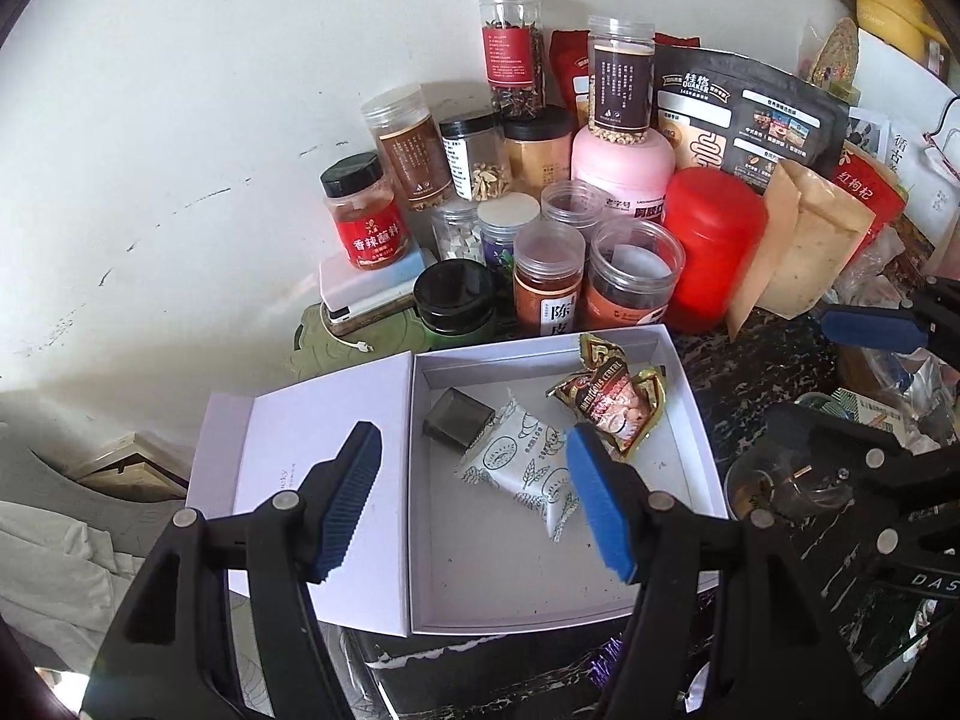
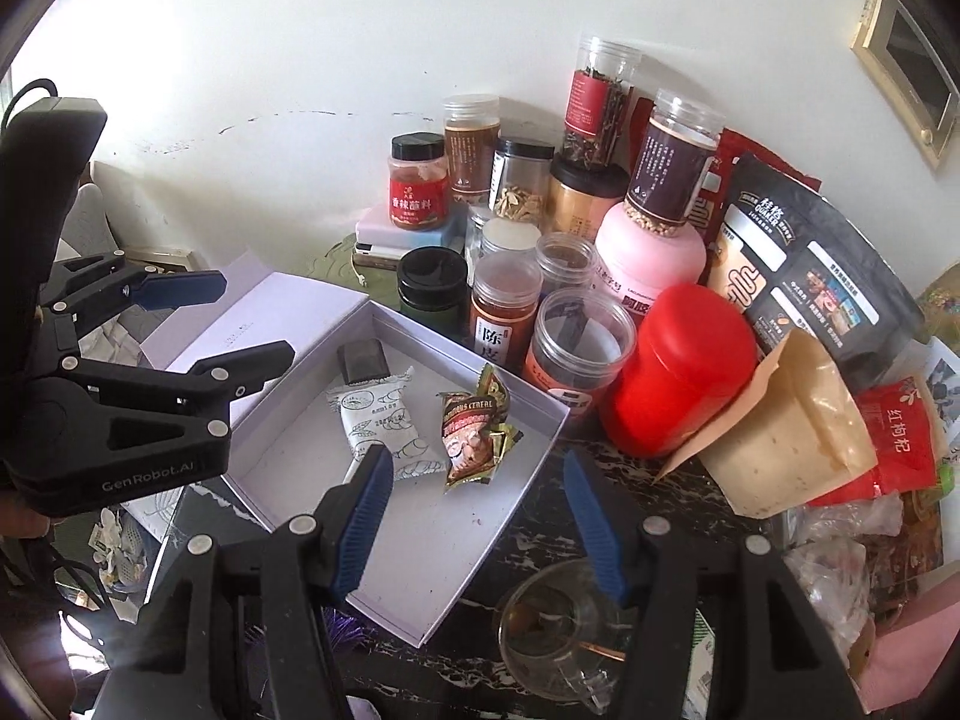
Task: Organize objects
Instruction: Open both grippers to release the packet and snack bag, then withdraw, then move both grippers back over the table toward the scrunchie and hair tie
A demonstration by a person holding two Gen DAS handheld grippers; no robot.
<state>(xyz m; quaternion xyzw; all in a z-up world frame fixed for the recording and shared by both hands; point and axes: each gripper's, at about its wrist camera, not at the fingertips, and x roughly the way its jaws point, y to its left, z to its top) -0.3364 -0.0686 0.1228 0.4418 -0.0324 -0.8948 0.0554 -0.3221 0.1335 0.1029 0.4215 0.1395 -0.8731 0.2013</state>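
A shallow white box (image 1: 696, 414) (image 2: 543, 438) lies open on the dark marble counter, its lid (image 1: 312, 420) folded out to the left. Inside are a white printed snack packet (image 1: 522, 471) (image 2: 384, 420), a gold and brown cereal sachet (image 1: 612, 402) (image 2: 474, 432) and a small dark grey case (image 1: 459, 420) (image 2: 362, 357). My left gripper (image 1: 477, 498) hovers open above the box, nothing between its blue pads. My right gripper (image 2: 480, 525) hangs open over the box's right edge, also empty. Each gripper shows in the other's view, the right (image 1: 864, 330) and the left (image 2: 180, 291).
Behind the box stands a crowd of jars (image 1: 546, 276) (image 2: 504, 312), with a red canister (image 1: 711, 246) (image 2: 684, 366), a pink tub (image 1: 624, 162), a black Quaker bag (image 1: 750, 120) and tan pouches (image 2: 786, 432). A glass cup (image 2: 558, 630) sits near the front right. The white wall is close behind.
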